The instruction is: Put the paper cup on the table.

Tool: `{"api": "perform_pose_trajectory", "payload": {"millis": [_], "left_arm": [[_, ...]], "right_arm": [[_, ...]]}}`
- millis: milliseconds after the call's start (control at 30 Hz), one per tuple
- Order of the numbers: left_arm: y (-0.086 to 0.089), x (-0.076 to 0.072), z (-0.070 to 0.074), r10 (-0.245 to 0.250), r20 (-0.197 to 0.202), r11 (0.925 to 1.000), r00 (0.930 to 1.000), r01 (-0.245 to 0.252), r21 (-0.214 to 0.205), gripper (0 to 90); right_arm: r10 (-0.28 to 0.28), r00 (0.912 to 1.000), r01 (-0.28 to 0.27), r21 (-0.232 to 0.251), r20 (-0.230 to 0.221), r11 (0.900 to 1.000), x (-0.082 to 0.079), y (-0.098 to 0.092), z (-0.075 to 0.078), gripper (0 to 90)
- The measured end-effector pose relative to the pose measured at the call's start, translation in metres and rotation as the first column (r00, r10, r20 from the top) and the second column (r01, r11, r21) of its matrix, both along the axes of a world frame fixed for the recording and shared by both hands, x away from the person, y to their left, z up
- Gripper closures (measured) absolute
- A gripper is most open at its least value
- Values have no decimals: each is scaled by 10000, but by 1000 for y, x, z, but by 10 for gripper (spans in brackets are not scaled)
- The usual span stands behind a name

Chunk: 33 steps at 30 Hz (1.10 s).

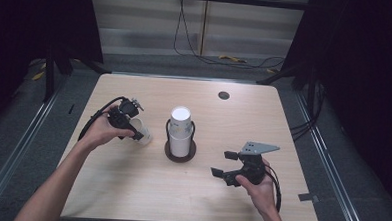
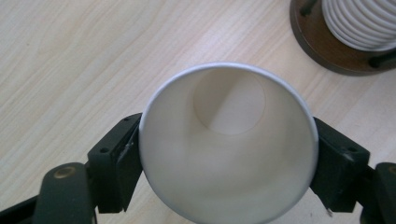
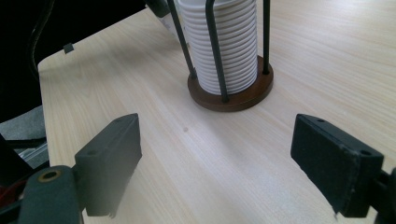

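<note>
One white paper cup sits between the two black jaws of the left claw, its open mouth facing that claw's camera; both pads lie against the cup's sides, though whether they press or merely touch is hard to tell. The cup's lower rim is cut off at the frame's bottom edge. From the high view, the left claw holds this cup tilted just above the pale wooden tabletop, left of the dark round holder with its thin upright rods. One stack of white ribbed cups stands in it; their number cannot be counted. The right claw hovers wide open and empty, near the tabletop's front right.
</note>
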<state>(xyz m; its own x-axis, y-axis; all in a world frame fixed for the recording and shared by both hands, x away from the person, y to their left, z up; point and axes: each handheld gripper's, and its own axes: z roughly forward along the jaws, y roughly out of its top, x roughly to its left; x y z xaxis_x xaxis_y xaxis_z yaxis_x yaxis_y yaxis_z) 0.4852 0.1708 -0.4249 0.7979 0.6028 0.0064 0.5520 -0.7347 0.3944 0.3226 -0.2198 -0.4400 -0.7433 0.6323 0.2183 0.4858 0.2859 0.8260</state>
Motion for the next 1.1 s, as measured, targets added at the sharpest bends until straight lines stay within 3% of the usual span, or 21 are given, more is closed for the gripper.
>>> {"api": "perform_pose_trajectory", "payload": {"millis": [133,733,867,1000,1100], "left_arm": [[0,2,-2,283,-88,9993,9996,-285,-246,213],[-9,5,-6,293,46,9974,9996,-290,-665,202],[-9,5,-7,542,27,9939,9985,-536,-967,188],[-8,6,-6,548,182,9947,9983,-530,-886,172],[-5,5,-5,582,361,9913,9977,-535,-1200,171]], "right_arm": [[75,10000,-75,-62,-12,10000,0,1,-1,160],[60,9999,-60,-54,-88,10000,0,1,-2,160],[40,9999,-40,-43,-102,10000,0,0,-2,160],[57,9998,-58,-61,-197,10000,2,1,-3,159],[60,9998,-61,-79,-187,10000,2,0,-3,159]]}}
